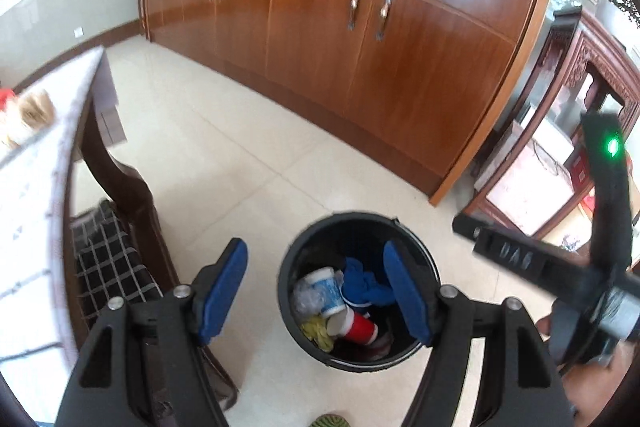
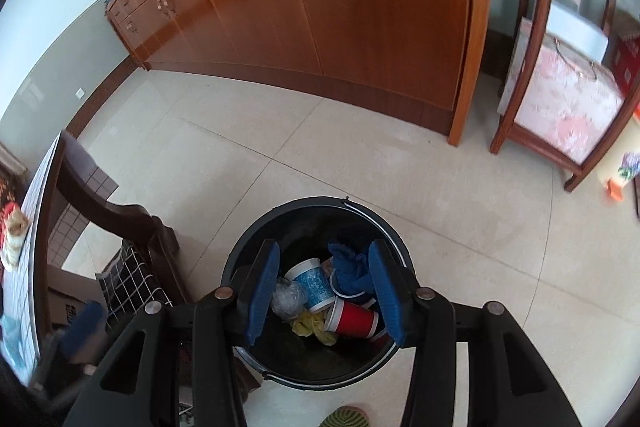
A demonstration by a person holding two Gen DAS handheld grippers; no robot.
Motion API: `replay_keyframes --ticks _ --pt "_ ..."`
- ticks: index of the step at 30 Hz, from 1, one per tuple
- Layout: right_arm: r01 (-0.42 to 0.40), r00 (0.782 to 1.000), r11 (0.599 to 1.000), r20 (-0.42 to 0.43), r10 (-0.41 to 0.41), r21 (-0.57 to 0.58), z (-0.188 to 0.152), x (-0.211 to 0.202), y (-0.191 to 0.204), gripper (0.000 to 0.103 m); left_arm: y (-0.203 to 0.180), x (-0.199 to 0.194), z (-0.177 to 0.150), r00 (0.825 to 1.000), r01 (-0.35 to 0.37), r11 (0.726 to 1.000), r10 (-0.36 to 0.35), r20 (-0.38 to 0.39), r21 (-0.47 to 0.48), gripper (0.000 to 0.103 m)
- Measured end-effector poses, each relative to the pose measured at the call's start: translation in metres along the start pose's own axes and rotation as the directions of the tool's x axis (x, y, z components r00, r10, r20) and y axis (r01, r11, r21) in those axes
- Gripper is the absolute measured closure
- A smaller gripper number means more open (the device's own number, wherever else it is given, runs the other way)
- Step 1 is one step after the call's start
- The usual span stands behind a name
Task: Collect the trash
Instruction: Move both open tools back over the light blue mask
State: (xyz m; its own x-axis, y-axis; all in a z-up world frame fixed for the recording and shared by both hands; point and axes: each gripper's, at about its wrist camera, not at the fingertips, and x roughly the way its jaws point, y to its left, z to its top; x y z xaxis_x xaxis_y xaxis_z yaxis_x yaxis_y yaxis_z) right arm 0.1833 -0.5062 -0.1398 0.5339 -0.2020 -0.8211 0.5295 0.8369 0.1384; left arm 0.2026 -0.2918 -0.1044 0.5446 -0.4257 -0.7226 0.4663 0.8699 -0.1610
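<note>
A black bin (image 1: 352, 215) stands on the tiled floor. Inside lie a blue-and-white cup (image 1: 326, 287), a red cup (image 1: 358, 329), a blue cloth (image 1: 360, 283) and a yellow crumpled scrap (image 1: 316, 331). My left gripper (image 1: 314, 245) hangs open above the bin's left side, and nothing is between its blue pads. In the right wrist view the bin (image 2: 320, 201) sits straight below, holding the same blue-and-white cup (image 2: 314, 283), red cup (image 2: 356, 319), blue cloth (image 2: 350, 271) and some clear plastic (image 2: 286, 297). My right gripper (image 2: 325, 247) is open over it, empty.
A long wooden cabinet (image 1: 360, 47) runs behind the bin. Left of the bin are a dark chair with a checked cushion (image 1: 104, 259) and a cloth-covered table (image 1: 36, 187). A carved shelf (image 2: 560, 87) stands to the right. A striped slipper (image 2: 344, 417) is near the bin.
</note>
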Motion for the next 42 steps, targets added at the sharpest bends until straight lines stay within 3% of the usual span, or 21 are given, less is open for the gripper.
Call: replay_keyframes --ticks 5,9,12,20,33,42 --pt "0.018 0.999 0.999 0.042 -0.016 -0.040 -0.010 -0.019 0.011 0.053 0.007 -0.016 0.002 0.999 -0.017 1.000 0.018 0.030 -0.007 0.031" --pt "0.029 0.996 0.996 0.088 -0.022 -0.080 -0.019 -0.040 0.022 0.043 0.014 -0.030 0.002 0.999 -0.021 1.000 0.022 0.048 -0.022 0.031" --pt "0.040 0.990 0.992 0.141 -0.023 -0.120 -0.025 -0.057 0.033 0.042 0.018 -0.046 0.003 0.997 -0.012 1.000 0.014 0.070 -0.024 0.031" --pt "-0.097 0.956 0.986 0.263 0.130 -0.133 -0.027 -0.097 0.064 0.040 0.044 -0.096 0.007 0.986 -0.039 0.999 0.044 0.158 -0.032 0.031" --pt "-0.255 0.927 0.923 0.199 0.318 -0.289 -0.047 -0.102 0.172 0.040 0.146 -0.142 -0.015 0.944 -0.241 0.951 0.276 0.179 -0.195 0.029" --pt "-0.335 0.907 0.869 0.125 0.402 -0.364 -0.063 -0.099 0.233 0.039 0.194 -0.140 -0.035 0.937 -0.293 0.921 0.330 0.114 -0.258 0.029"
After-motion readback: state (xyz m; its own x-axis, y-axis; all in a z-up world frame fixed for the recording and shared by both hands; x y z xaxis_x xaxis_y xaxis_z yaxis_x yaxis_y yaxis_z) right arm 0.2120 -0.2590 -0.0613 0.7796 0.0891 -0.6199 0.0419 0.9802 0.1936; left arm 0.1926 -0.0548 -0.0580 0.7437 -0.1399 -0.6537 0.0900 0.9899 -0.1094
